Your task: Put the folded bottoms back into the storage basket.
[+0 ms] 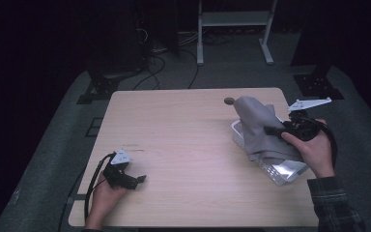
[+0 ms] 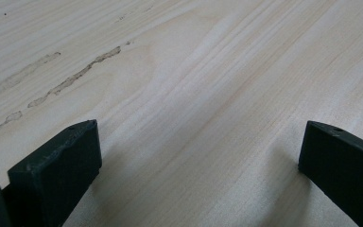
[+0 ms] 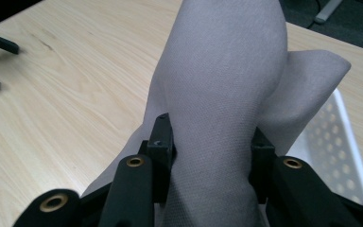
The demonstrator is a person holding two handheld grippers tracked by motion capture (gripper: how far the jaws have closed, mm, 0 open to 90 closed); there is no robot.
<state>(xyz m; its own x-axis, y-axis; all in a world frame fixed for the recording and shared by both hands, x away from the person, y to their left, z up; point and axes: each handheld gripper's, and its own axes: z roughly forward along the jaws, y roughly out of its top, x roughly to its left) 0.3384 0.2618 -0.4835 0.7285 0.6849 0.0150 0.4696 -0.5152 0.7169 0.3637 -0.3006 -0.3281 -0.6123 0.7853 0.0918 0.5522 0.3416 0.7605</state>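
Observation:
A grey cloth (image 1: pixel 258 128) is bunched up and lifted over a white perforated basket (image 1: pixel 285 171) at the table's right side. My right gripper (image 1: pixel 270 130) is shut on the cloth, and in the right gripper view the cloth (image 3: pixel 222 85) fills the gap between the two black jaws and rises in a thick fold above them. The basket's rim (image 3: pixel 347 142) shows at the right behind the cloth. My left gripper (image 1: pixel 137 180) rests low near the table's front left, open, with bare wood between its jaws (image 2: pixel 198 156).
The light wooden table (image 1: pixel 183 125) has faint scuff marks (image 2: pixel 75 78) near the left gripper. A small dark round object (image 1: pixel 229 101) lies at the far edge behind the cloth. A white frame stand (image 1: pixel 234 19) and cables sit on the floor beyond.

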